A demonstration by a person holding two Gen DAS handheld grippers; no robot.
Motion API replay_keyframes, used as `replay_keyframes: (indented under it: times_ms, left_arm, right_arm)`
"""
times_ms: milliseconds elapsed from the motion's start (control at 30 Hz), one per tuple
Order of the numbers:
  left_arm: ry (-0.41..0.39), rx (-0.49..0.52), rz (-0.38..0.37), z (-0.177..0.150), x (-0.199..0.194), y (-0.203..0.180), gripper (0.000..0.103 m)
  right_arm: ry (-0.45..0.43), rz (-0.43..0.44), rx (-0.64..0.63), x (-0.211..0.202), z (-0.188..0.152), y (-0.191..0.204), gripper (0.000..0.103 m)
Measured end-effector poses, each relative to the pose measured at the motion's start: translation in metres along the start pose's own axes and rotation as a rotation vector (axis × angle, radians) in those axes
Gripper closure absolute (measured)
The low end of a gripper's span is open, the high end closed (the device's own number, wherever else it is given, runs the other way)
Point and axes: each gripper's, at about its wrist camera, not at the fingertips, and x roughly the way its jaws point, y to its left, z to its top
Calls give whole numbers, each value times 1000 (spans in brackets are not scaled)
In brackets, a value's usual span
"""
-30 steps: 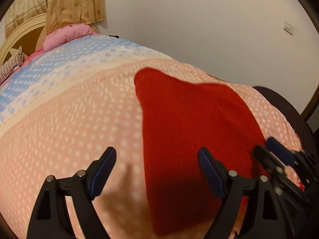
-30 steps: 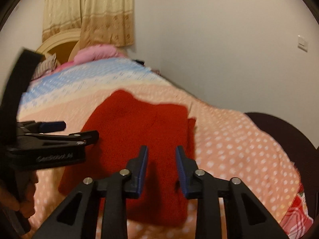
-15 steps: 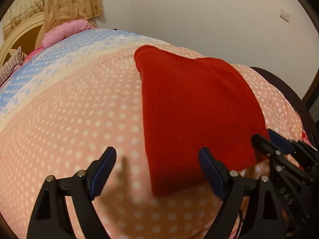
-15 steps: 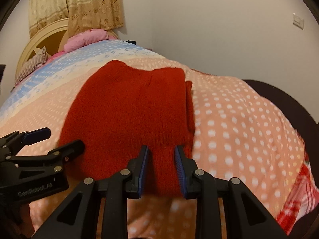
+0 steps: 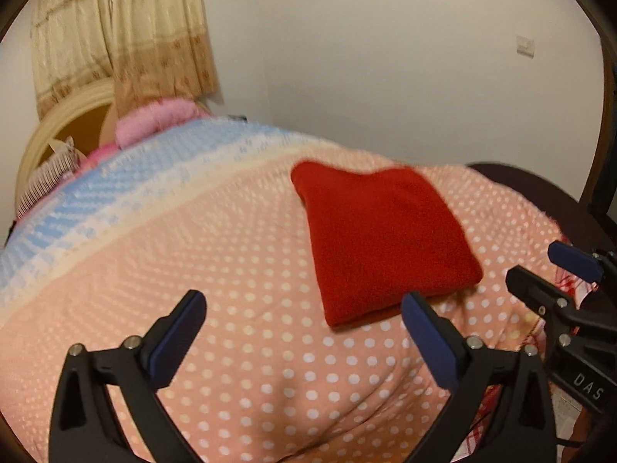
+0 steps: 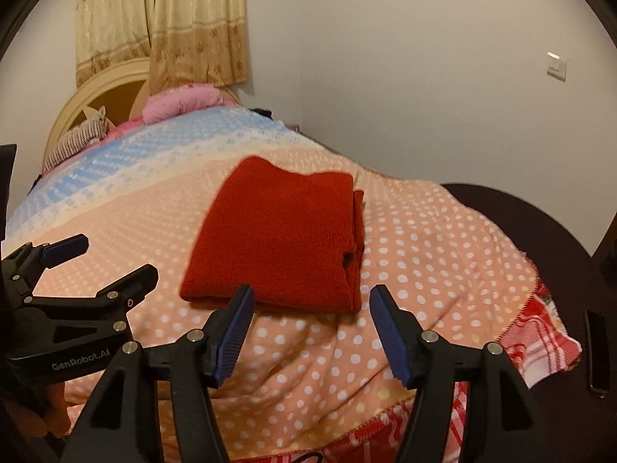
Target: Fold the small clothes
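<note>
Red knit garment (image 6: 281, 239) lies folded on the dotted blanket (image 6: 424, 254). Left gripper (image 5: 304, 332) wide and empty; right gripper (image 6: 310, 332), jaws just opening, holds nothing. Withdraw without snagging; the right edge appears uneven and could use a tidy.

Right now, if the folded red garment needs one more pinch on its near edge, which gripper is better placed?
Right. The right gripper faces the red garment head-on, near edge between its open jaws. The left gripper is open too, but offset over the dotted blanket.

Glowing warm and dim under indoor light, casting soft shadows beneath the folded red garment (image 6: 277, 231) on the dotted blanket (image 5: 231, 270). Blurring slightly across the fabric pattern. Bending strongly toward the edges, darkening into black corners.
</note>
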Motion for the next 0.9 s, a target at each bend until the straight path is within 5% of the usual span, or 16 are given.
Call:
replay_keyframes:
  times_ms: [433, 900]
  left_arm:
    - [-200, -1, 27, 13, -61, 5, 0]
    - [-231, -52, 29, 13, -69, 18, 0]
  right_arm:
    - [-317, -56, 13, -93, 22, 17, 22]
    - [-380, -79, 48, -110, 25, 19, 20]
